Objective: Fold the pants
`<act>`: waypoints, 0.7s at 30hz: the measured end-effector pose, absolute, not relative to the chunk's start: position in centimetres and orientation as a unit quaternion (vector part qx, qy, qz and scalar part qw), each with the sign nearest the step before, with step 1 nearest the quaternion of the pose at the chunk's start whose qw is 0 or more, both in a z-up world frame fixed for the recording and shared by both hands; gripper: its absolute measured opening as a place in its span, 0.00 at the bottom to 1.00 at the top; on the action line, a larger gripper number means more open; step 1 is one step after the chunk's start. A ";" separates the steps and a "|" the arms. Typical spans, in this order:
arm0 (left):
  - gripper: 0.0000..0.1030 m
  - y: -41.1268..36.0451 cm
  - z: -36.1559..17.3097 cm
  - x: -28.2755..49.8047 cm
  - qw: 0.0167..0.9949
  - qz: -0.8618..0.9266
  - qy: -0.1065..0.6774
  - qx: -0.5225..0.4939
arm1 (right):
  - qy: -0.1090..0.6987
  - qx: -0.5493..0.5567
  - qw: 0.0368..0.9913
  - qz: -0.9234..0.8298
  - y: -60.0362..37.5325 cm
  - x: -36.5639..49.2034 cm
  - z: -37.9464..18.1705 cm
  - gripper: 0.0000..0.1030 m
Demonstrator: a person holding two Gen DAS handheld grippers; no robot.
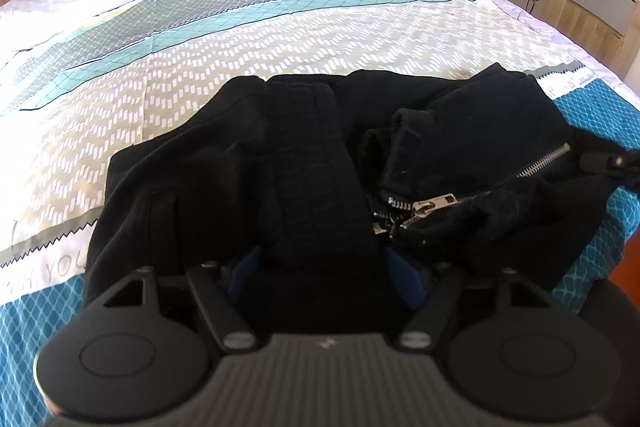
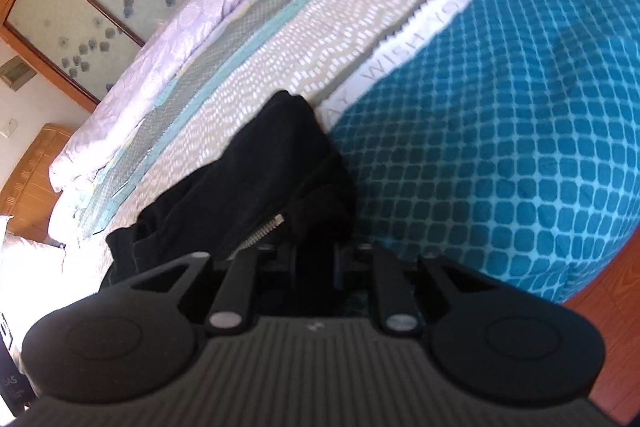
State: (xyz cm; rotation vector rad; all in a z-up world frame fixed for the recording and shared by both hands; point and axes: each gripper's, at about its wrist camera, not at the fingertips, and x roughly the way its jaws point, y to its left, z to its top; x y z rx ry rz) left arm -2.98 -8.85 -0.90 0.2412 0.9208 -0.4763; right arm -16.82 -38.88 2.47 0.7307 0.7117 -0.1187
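pants [image 1: 304, 163]: black, bunched in a heap on the patterned bedspread [image 1: 280, 39] near the bed's front edge, zipper [image 1: 432, 205] showing
left gripper [image 1: 324, 267]: jaws apart, a dark fabric band between them
right gripper [image 2: 316, 259]: jaws drawn together, clamped on the pants' edge by the zipper

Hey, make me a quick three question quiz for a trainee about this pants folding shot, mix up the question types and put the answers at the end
1. True or false: the black pants lie on a bare wooden floor.
2. Multiple choice: what sits between the blue pads of the left gripper? A) a pillow B) a wide band of the pants C) nothing
3. Short answer: which metal part shows on the pants near the right gripper?

Key:
1. False. They lie on the patterned bedspread.
2. B. The pads stand wide apart either side of the fabric; whether they press it is unclear.
3. The silver zipper, also seen in the left wrist view.
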 end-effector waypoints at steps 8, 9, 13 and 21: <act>0.67 -7.5 1.1 -2.5 0.853 -0.233 0.460 0.076 | 0.290 0.266 0.919 0.003 -34.1 -17.3 6.6 0.16; 0.67 -6.7 2.0 -2.5 0.853 -0.239 0.460 0.056 | 0.290 0.250 0.924 0.008 -33.4 -17.3 6.9 0.16; 0.68 -2.3 7.1 -2.4 0.874 -0.256 0.411 -0.046 | 0.290 0.199 0.936 0.026 -30.9 -17.3 7.6 0.16; 0.85 -7.0 10.1 0.6 0.830 -0.345 0.435 -0.062 | 0.282 0.152 0.945 0.060 -27.7 -17.2 8.1 0.16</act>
